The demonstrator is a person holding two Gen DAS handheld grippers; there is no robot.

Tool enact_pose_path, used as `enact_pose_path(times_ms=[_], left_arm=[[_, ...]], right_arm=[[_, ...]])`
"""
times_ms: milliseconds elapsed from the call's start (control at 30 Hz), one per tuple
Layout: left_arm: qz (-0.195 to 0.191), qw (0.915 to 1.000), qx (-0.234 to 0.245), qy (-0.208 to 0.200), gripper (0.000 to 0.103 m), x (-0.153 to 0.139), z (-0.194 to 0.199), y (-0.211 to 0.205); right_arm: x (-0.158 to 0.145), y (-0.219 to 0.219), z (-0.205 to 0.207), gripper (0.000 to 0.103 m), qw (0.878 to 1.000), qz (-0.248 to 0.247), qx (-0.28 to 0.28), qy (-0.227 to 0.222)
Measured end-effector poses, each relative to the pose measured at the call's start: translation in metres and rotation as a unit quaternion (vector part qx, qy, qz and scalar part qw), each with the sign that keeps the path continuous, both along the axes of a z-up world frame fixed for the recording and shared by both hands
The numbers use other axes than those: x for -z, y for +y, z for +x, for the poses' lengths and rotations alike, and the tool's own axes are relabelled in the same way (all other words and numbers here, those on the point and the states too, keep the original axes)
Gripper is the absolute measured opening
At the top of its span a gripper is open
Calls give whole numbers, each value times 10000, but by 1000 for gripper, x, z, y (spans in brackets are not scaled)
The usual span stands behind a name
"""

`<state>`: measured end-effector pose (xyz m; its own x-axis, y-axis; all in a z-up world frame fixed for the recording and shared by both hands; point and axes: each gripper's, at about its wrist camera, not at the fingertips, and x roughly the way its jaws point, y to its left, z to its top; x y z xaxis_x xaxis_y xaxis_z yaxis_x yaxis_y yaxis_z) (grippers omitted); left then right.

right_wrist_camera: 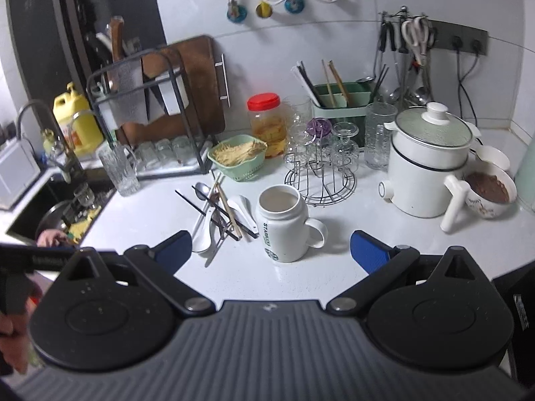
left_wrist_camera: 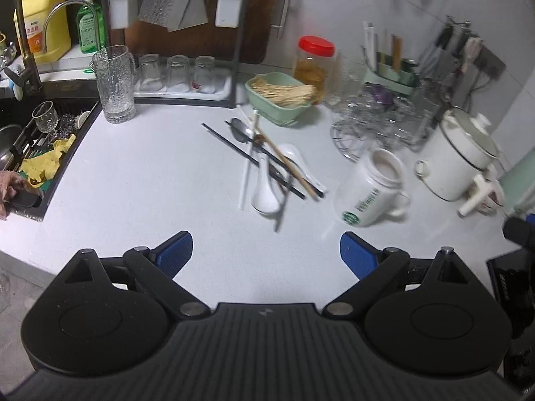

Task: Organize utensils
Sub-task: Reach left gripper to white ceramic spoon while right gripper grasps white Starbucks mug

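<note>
Utensils (left_wrist_camera: 267,167) jumbled on counter: chopsticks, spoons, blk/wht/wood

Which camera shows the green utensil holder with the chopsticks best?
The right wrist view: the green utensil holder is sharp and unobstructed, chopsticks standing upright. In the left wrist view it sits blurred near the edge.

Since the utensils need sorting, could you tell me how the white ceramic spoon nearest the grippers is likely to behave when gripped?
The white ceramic spoon looks glazed, so it may slip between the pads. It is probably stiff and brittle, so a drop could chip it. Black chopsticks lie across its handle, so lifting it would likely drag or scatter them.
</note>
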<state>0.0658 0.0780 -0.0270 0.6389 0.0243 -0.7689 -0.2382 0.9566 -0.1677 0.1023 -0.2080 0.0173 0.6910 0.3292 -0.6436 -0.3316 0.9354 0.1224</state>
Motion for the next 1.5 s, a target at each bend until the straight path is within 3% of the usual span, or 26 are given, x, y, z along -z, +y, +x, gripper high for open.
enact_pose_path(times_ms=[167,333,567,700,967,1133,1433,1500], left_arm=[[37,9999,6,132,97,12,47,29],[78,9996,-47,277,96,23,93,54],[-456,9980,121,422,96,44,137,82],[-765,9947,316,607,96,66,162,91],[-1109,9886,731,703,95,109,196,94],[-1292,9830,1030,795,95,124,211,92],[-1420,9801,1118,817,81,134,225,91],[-1430,9804,1077,827,76,135,227,90]], right_arm=[[10,12,30,103,9998,-192,-32,54],[13,31,54,103,9989,-361,-257,-162],[38,54,64,103,9992,-160,-280,-250],[60,62,73,103,9994,-202,77,-258],[91,83,88,103,9961,-163,700,-506],[110,86,103,103,9923,-158,1167,-385],[126,109,124,103,9913,-1022,583,-594],[130,105,129,103,9925,-947,534,-559]])
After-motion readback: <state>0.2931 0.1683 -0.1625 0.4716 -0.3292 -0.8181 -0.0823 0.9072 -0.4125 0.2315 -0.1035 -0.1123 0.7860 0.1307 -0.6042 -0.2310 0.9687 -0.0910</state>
